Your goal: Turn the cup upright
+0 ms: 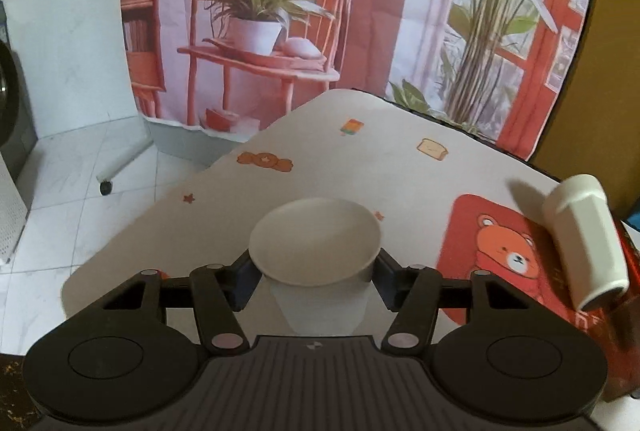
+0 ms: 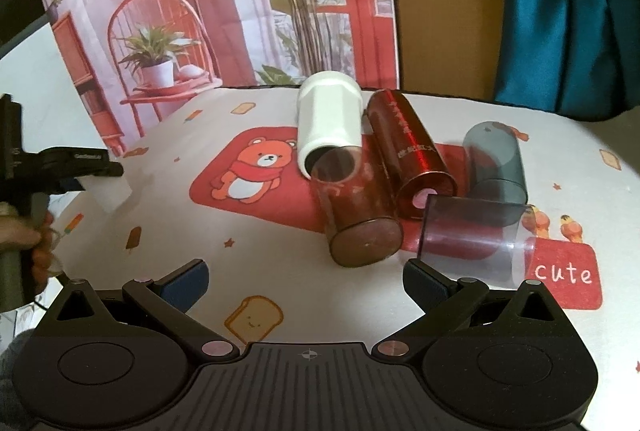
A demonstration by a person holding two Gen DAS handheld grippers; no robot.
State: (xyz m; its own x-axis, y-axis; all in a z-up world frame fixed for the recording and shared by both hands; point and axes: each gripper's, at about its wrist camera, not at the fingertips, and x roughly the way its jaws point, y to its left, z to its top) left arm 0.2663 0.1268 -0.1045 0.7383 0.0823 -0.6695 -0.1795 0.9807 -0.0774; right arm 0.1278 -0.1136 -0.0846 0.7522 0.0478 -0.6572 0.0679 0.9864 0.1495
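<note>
The left gripper [image 1: 315,267] clasps a white cup [image 1: 316,243] just under its rim, near the table's [image 2: 300,295] left edge; thin-walled, light, likely crushable. The right gripper [image 2: 306,281] gapes, holding nothing.

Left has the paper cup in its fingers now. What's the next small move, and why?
Probably lower the paper cup straight down and open the left gripper. Its mouth already faces up, the fingers pinch its sides, and in the right wrist view it seems to hang above the tablecloth. The right gripper is open and idle.
</note>
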